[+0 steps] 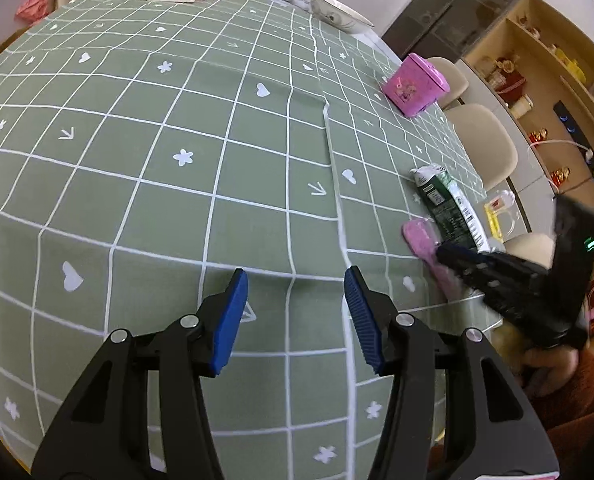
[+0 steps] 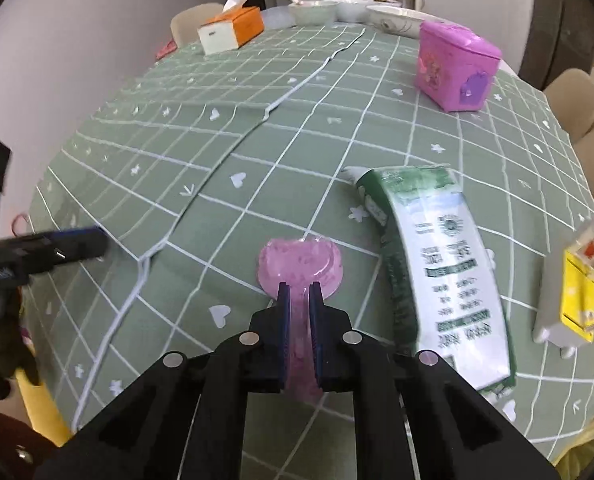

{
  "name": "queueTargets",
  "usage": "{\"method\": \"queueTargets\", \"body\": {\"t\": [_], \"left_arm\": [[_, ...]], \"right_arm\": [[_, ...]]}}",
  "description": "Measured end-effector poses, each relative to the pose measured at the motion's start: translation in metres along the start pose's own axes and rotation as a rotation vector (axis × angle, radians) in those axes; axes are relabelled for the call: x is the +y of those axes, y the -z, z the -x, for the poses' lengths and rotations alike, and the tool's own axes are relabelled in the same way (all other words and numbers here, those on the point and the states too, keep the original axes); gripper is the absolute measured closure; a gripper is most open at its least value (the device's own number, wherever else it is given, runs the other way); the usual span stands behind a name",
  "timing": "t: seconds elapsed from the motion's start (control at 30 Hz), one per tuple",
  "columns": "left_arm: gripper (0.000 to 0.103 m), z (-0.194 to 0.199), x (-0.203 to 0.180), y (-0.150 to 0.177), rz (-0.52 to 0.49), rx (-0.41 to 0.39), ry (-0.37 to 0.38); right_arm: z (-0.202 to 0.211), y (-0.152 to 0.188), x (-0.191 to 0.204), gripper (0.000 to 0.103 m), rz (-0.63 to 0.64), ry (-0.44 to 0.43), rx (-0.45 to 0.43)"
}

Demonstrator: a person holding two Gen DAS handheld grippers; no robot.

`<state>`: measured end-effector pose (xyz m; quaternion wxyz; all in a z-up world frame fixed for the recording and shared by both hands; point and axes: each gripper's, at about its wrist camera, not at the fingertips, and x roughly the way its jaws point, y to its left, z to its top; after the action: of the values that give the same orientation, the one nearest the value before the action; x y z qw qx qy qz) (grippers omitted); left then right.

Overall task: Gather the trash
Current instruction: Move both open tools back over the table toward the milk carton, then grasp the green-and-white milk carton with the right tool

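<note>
Green gridded cloth with white hearts, flowers and arrows covers the table (image 2: 257,128), slightly rucked along a raised seam that runs diagonally across it. Working left to right: my left gripper (image 1: 297,316) hangs over bare cloth with its ribbed blue pads standing apart and nothing between them, so it holds no trash at this stage. My right gripper (image 2: 300,300) has its pads drawn in against the narrow stem of the pink plastic wrapper (image 2: 300,266), a thin, glossy, translucent piece with a rounded, heart-like head that lies flat on the cloth just ahead of the fingertips; I judge this pinch made but the piece not yet lifted. Just beside it to the right lies the green and white carton (image 2: 437,264), a flattened, printed pack with a crumpled top, untouched. Further right, at the table edge, sits a small white and yellow plastic item (image 2: 573,292), hard and boxy; whether it counts as trash I cannot tell. At the far side stand a pink lidded bin (image 2: 453,68), rigid and smooth, and an orange tissue box (image 2: 233,28). Progress, as I judge it: early, one item gripped, the carton at least left to collect, nothing visibly deposited
</note>
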<state>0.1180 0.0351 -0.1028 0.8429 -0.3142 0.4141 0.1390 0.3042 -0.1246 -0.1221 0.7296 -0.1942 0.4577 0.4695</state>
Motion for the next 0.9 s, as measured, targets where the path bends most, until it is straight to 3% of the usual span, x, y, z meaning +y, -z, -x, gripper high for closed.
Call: {"method": "queueTargets", "body": {"t": [0.17, 0.3, 0.57, 0.6, 0.63, 0.7, 0.9], "left_arm": [[0.051, -0.01, -0.007, 0.0, -0.089, -0.075, 0.002], [0.051, -0.016, -0.01, -0.007, -0.076, -0.079, 0.012], [0.051, -0.025, -0.029, -0.011, -0.113, -0.067, 0.03], [0.051, -0.025, -0.03, -0.013, -0.114, -0.064, 0.036], [0.051, -0.025, -0.034, -0.014, -0.114, -0.061, 0.043], [0.051, -0.023, -0.038, -0.016, -0.111, -0.059, 0.049], [0.051, -0.018, -0.058, -0.018, -0.109, -0.036, 0.05]], "right_arm": [[0.038, -0.003, -0.012, 0.092, -0.045, 0.015, -0.085], [0.064, 0.003, -0.027, 0.092, -0.089, 0.042, -0.134], [0.062, 0.015, -0.042, 0.09, -0.108, 0.106, -0.12], [0.059, 0.015, -0.043, 0.082, -0.101, 0.11, -0.115], [0.055, 0.014, -0.045, 0.058, -0.089, 0.109, -0.109], [0.045, 0.008, -0.049, 0.043, -0.074, 0.102, -0.09], [0.004, -0.018, -0.067, 0.043, -0.08, 0.119, -0.034]]}}
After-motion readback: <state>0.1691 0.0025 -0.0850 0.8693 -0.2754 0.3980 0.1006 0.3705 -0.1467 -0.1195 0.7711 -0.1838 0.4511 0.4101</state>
